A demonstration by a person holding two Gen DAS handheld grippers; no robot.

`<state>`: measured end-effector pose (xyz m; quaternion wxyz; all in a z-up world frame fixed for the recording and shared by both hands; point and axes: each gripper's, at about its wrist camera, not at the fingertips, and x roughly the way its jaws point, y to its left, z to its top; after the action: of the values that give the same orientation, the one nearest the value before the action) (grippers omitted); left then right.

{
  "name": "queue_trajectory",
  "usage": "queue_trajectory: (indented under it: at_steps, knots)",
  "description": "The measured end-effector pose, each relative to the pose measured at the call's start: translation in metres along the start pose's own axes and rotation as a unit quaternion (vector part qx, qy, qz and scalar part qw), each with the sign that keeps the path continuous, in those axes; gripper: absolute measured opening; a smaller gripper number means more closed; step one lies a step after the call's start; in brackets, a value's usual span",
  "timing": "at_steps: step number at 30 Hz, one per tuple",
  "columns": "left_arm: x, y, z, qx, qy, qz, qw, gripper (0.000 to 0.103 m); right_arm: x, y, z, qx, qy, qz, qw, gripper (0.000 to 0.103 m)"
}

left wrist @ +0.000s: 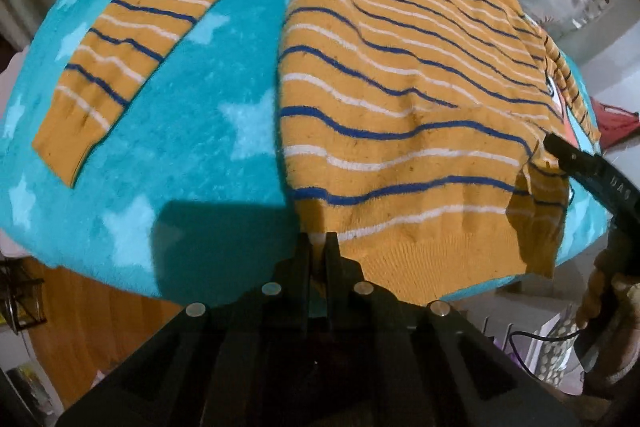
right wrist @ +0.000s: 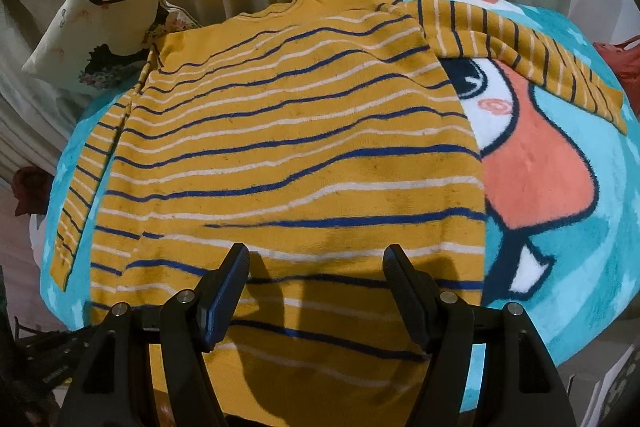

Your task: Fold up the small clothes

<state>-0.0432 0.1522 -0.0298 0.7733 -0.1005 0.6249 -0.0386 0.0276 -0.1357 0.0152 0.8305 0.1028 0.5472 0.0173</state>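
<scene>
Left wrist view: one small sweater (left wrist: pixel 400 115) lies flat, spread on a turquoise blanket (left wrist: pixel 192 147) printed with pale stars. The sweater's long axis runs from the ribbed hem, nearest the camera, up to the neckline at the top of the picture. One sleeve (left wrist: pixel 132 51) angles away from the body toward the lower left, cuff lowest. The knit is mustard yellow with thin horizontal stripes alternating dark blue and white; the hem and cuff bands are plain yellow rib. The left gripper (left wrist: pixel 319 247) has its jaws together, clamped on the hem edge at the sweater's near left corner. At the right side of this view, one finger of the right gripper (left wrist: pixel 576 163) touches the raised right hem corner.

Right wrist view: the right gripper (right wrist: pixel 316 279) holds its jaws wide apart over the lower hem area, with sweater fabric visible between them and neither pad pressing on it. The second sleeve (right wrist: pixel 520 55) extends to the right across a cartoon face printed on the blanket. Two patterned pillows (right wrist: pixel 96 23) lie beyond the neckline.
</scene>
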Motion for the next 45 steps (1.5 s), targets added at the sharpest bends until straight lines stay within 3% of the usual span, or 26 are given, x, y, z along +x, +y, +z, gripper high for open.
queue_trajectory:
  at_steps: [4, 11, 15, 17, 18, 19, 20, 24, 27, 30, 32, 35, 37, 38, 39, 45]
  knots:
    - [-0.002, -0.001, 0.001, 0.013, -0.002, 0.016, 0.9998, 0.006, -0.005, -0.017, -0.004, 0.007, -0.001, -0.014, 1.0, 0.074]
    - [0.006, -0.001, 0.003, -0.008, 0.009, 0.018, 0.9998, 0.006, -0.014, -0.067, -0.026, 0.036, 0.012, -0.043, 0.998, 0.074]
    - [0.008, -0.007, 0.004, -0.003, 0.008, 0.029, 0.9995, 0.006, -0.004, -0.078, -0.038, 0.045, 0.036, -0.035, 0.998, 0.074]
    - [0.01, -0.009, 0.006, -0.003, 0.007, 0.03, 0.9995, 0.006, -0.002, -0.08, -0.041, 0.049, 0.033, -0.004, 0.998, 0.074]
    - [0.01, -0.009, 0.006, -0.004, 0.008, 0.031, 0.9995, 0.006, -0.003, -0.078, -0.042, 0.044, 0.034, 0.032, 0.998, 0.059]
    - [0.009, -0.01, 0.005, -0.005, 0.009, 0.033, 0.9994, 0.006, -0.001, -0.076, -0.043, 0.042, 0.044, 0.06, 0.996, 0.024]
    - [0.007, -0.01, 0.002, -0.006, 0.01, 0.037, 0.9992, 0.006, 0.004, -0.074, -0.045, 0.038, 0.066, 0.075, 0.994, 0.015]
    - [0.0, 0.0, -0.012, -0.023, 0.017, 0.04, 0.9988, 0.004, -0.001, -0.074, -0.057, 0.009, 0.098, 0.057, 0.993, 0.012]
    - [0.0, 0.01, -0.02, -0.039, 0.029, 0.054, 0.9974, 0.0, -0.011, -0.086, -0.067, 0.009, 0.117, 0.052, 0.992, 0.012]
    - [-0.005, 0.028, -0.027, -0.072, 0.026, 0.022, 0.9968, 0.0, -0.024, -0.087, -0.069, -0.008, 0.123, 0.056, 0.991, 0.012]
    - [-0.014, 0.033, -0.029, -0.077, 0.013, 0.02, 0.9968, 0.0, -0.035, -0.091, -0.068, -0.015, 0.111, 0.062, 0.992, 0.013]
    - [-0.038, 0.027, -0.028, -0.047, -0.026, 0.045, 0.9975, 0.003, -0.049, -0.097, -0.061, -0.014, 0.087, 0.065, 0.994, 0.028]
    - [-0.049, 0.013, -0.025, -0.015, -0.053, 0.068, 0.9962, 0.02, -0.055, -0.093, -0.049, -0.024, 0.065, 0.061, 0.996, 0.041]
    - [-0.052, 0.002, -0.018, 0.001, -0.068, 0.079, 0.9946, 0.027, -0.057, -0.09, -0.042, -0.033, 0.057, 0.058, 0.996, 0.041]
    - [-0.055, -0.006, -0.012, 0.016, -0.084, 0.087, 0.9926, 0.041, -0.059, -0.085, -0.037, -0.041, 0.048, 0.055, 0.996, 0.042]
    - [-0.069, -0.063, 0.03, 0.083, -0.152, 0.094, 0.9805, 0.045, -0.071, -0.04, 0.009, -0.064, -0.036, 0.026, 0.997, 0.057]
